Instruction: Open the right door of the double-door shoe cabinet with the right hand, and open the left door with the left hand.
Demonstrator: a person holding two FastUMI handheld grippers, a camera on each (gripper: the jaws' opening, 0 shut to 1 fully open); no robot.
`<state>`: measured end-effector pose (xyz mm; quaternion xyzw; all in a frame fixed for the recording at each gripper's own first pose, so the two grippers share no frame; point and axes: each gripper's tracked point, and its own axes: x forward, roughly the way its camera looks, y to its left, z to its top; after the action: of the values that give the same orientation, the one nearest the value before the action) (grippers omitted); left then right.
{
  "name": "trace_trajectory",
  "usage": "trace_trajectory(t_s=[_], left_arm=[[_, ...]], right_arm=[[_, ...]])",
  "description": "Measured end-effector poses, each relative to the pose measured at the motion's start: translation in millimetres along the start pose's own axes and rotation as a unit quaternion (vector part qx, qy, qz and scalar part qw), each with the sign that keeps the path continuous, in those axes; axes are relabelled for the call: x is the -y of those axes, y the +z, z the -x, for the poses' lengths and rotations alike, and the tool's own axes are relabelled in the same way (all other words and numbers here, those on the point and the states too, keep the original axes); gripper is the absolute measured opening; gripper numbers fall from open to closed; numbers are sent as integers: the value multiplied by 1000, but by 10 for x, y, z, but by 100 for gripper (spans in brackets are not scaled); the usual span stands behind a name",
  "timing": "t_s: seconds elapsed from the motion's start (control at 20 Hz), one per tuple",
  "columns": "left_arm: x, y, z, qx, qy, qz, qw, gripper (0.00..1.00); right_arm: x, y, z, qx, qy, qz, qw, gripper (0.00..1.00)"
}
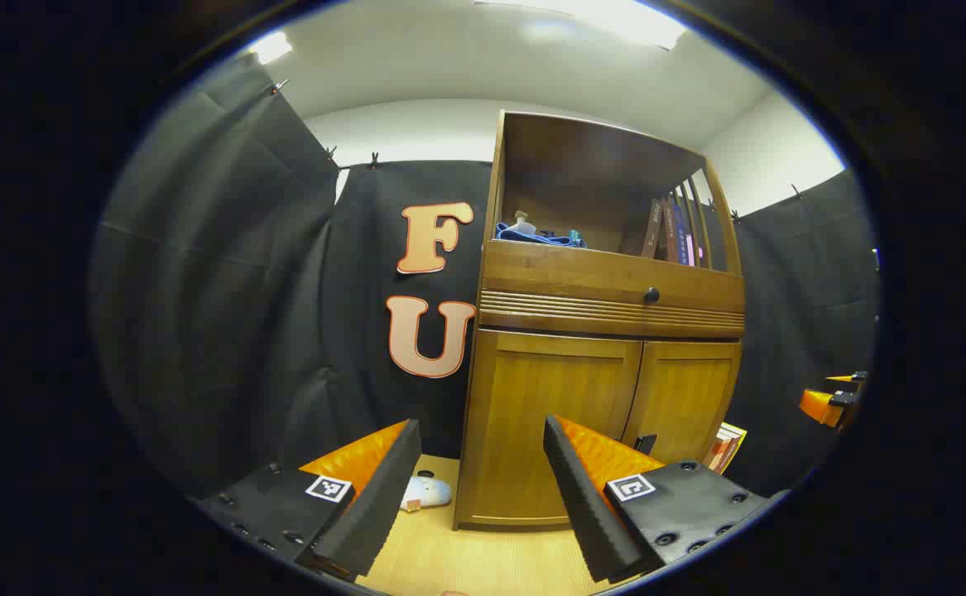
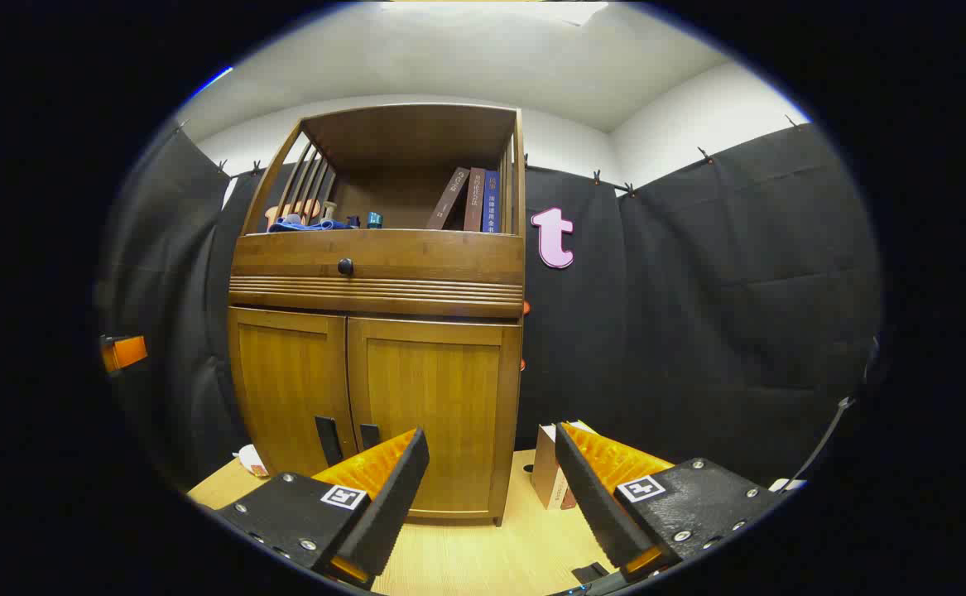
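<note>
The wooden shoe cabinet stands ahead with both doors closed. In the left gripper view the left door is straight in front and the right door lies beyond it. My left gripper is open, short of the cabinet, holding nothing. In the right gripper view the right door and left door are closed, with two dark handles low at the centre seam. My right gripper is open and empty, pointing at the cabinet's right edge. Each gripper appears at the other view's edge: the right gripper, the left gripper.
Above the doors are a drawer with a dark knob and an open shelf holding books and a blue cloth. A white object lies on the wood floor left of the cabinet; a small box stands at its right.
</note>
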<state>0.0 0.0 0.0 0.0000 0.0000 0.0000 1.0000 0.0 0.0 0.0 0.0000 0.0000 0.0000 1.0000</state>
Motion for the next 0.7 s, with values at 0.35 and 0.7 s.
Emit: trace_trajectory(t_s=[0.35, 0.7], left_arm=[[-73, -37, -5, -8, 5, 2, 1000, 96], [-144, -52, -63, -9, 12, 9, 1000, 96]], right_arm=[[-21, -31, 10, -3, -7, 3, 1000, 100], [-63, -39, 0, -6, -6, 3, 1000, 87]])
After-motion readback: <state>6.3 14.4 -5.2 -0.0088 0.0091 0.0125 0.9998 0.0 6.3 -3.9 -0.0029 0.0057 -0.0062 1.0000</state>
